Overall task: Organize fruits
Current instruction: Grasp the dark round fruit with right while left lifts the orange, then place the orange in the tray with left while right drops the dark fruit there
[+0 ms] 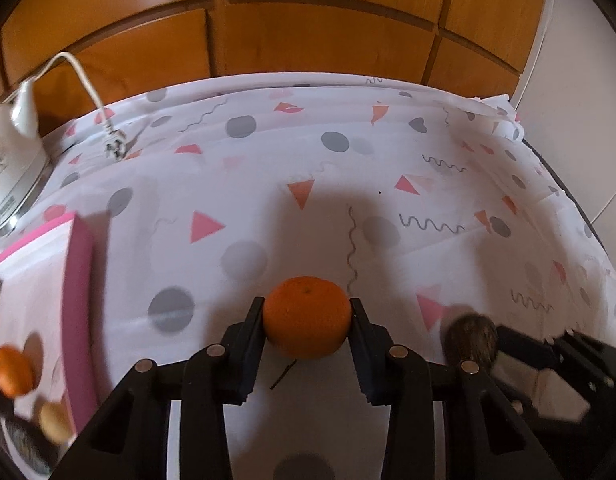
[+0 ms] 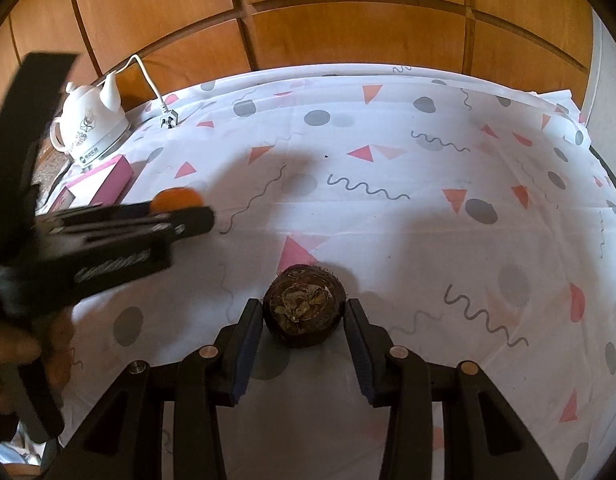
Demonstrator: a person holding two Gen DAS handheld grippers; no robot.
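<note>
My left gripper (image 1: 307, 320) is clamped on an orange (image 1: 307, 316), both pads pressed into its sides, the fruit smooth and round with its stem dimple on top. My right gripper (image 2: 303, 312) brackets a dark brown, rough-skinned fruit (image 2: 303, 306) with a dried, flaky top; the pads sit at its sides, but I cannot tell whether they press it. In the left view that brown fruit shows blurred at 4 o'clock of the orange. At 8 o'clock lies a pink-edged box (image 1: 79, 312) with another orange (image 1: 12, 370) in it. Ahead, toward 12 o'clock, the patterned tablecloth (image 2: 388, 168) runs open to the wooden cabinet (image 2: 348, 20). At 10 o'clock stands a white kettle (image 2: 89, 128), its plug (image 2: 167, 120) lying on the cloth beside it.
</note>
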